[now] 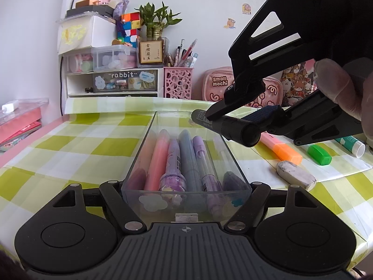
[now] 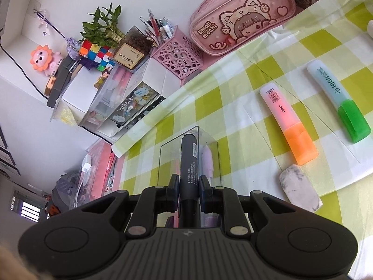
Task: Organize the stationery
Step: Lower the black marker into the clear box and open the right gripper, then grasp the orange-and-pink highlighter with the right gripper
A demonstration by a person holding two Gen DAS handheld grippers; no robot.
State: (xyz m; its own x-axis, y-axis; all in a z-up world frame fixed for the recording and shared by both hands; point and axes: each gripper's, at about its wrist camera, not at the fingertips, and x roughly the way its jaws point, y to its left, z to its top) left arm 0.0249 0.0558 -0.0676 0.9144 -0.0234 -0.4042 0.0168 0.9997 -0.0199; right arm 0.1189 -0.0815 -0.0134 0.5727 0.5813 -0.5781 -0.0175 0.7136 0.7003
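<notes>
i'm pinching the near end of the clear tray [image 1: 186,191] between my left gripper [image 1: 186,186] fingers to steady it, while my right gripper [image 2: 188,192] is clamping the black marker [image 2: 188,161], pointing forward over the tray's open top, ready to drop beside the pastel pens [image 1: 177,161].

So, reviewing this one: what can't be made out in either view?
- Left wrist view: the left gripper fingertips, behind the clear tray; its near end blurs the pens inside.
- Left wrist view: most of the green highlighter, behind the right gripper.
- Right wrist view: the black marker tail and tray contents, behind the right gripper's body.
- Both views: marker label print, too small.
</notes>
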